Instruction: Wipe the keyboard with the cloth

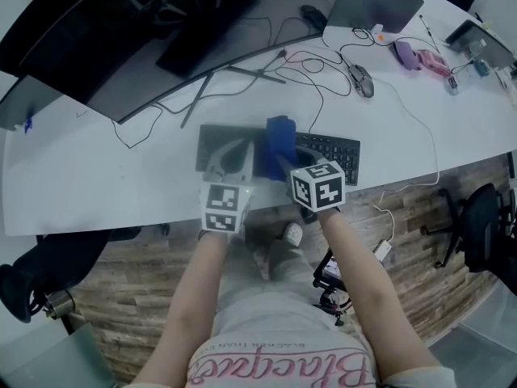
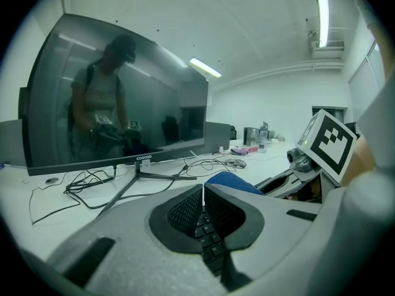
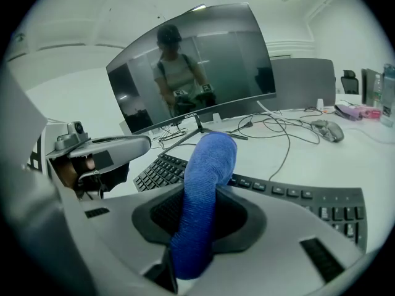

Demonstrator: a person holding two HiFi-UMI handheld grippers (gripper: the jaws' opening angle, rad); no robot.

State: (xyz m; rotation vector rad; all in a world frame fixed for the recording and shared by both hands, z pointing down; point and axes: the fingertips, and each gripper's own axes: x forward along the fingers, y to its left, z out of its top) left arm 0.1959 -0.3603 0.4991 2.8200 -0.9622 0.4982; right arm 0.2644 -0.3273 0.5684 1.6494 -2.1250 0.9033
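A black keyboard point(image 1: 331, 149) lies on the white desk near its front edge. A blue cloth point(image 1: 279, 140) is draped over the keyboard's middle, and my right gripper point(image 1: 283, 165) is shut on its near end. In the right gripper view the cloth point(image 3: 203, 196) rises between the jaws and folds forward over the keys point(image 3: 290, 193). My left gripper point(image 1: 229, 165) rests over the keyboard's left part, jaws shut with nothing between them. In the left gripper view, keys point(image 2: 208, 242) show under the closed left gripper point(image 2: 203, 209), with the cloth point(image 2: 234, 182) just beyond.
A wide curved monitor point(image 1: 129, 39) stands behind the keyboard with loose cables point(image 1: 307, 67) around its stand. A mouse point(image 1: 361, 79), a laptop point(image 1: 376, 6) and pink items point(image 1: 424, 57) lie on the desk's right. An office chair point(image 1: 481, 225) stands on the floor at right.
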